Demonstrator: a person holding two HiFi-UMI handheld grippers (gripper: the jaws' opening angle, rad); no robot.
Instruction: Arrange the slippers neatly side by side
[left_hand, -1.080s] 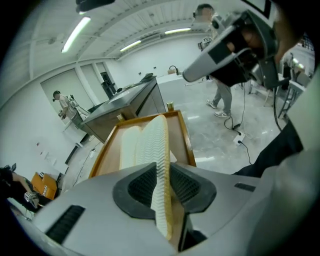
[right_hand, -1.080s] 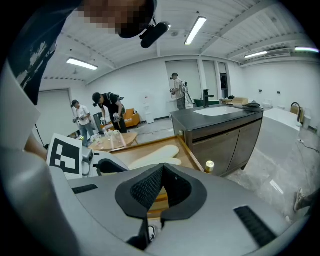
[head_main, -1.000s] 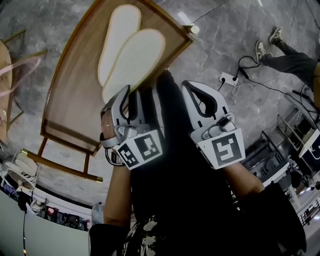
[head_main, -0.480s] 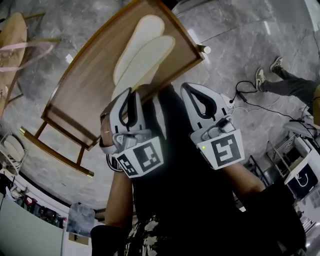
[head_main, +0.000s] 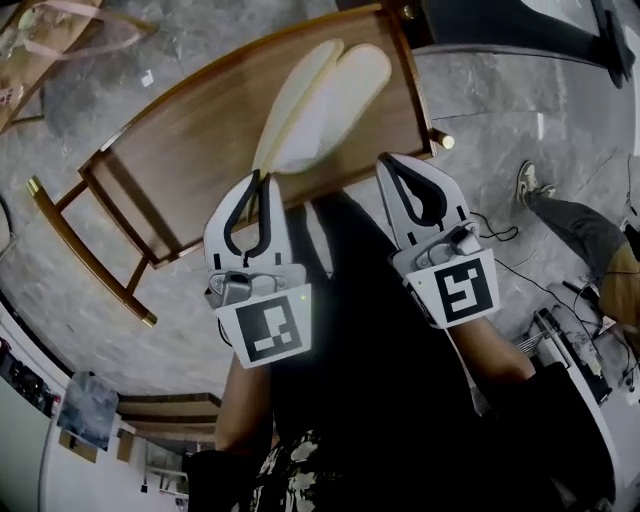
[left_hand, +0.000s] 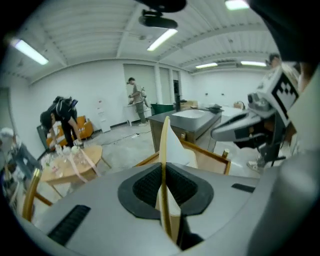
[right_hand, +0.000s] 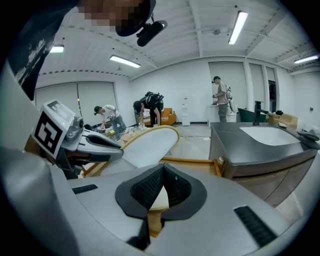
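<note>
Two cream slippers hang over a wooden table. My left gripper is shut on the left slipper, which stands on its thin edge. Its jaws have just been closing with that slipper between them. In the left gripper view the slipper rises straight up from the pads of the left gripper. My right gripper is shut on the heel of the right slipper, whose flat face is turned toward the other one. The right gripper view shows this slipper reaching forward from the right gripper. The toes of the two slippers touch.
A round wooden table with pink straps stands at the top left. A person's legs and cables lie on the floor to the right. A grey counter with a sink stands beyond the table. Several people work at the back of the room.
The two slippers lay flat and overlapping on the table. Now both are raised, and the left one has rolled onto its edge. Both grippers have moved up and toward the table.
</note>
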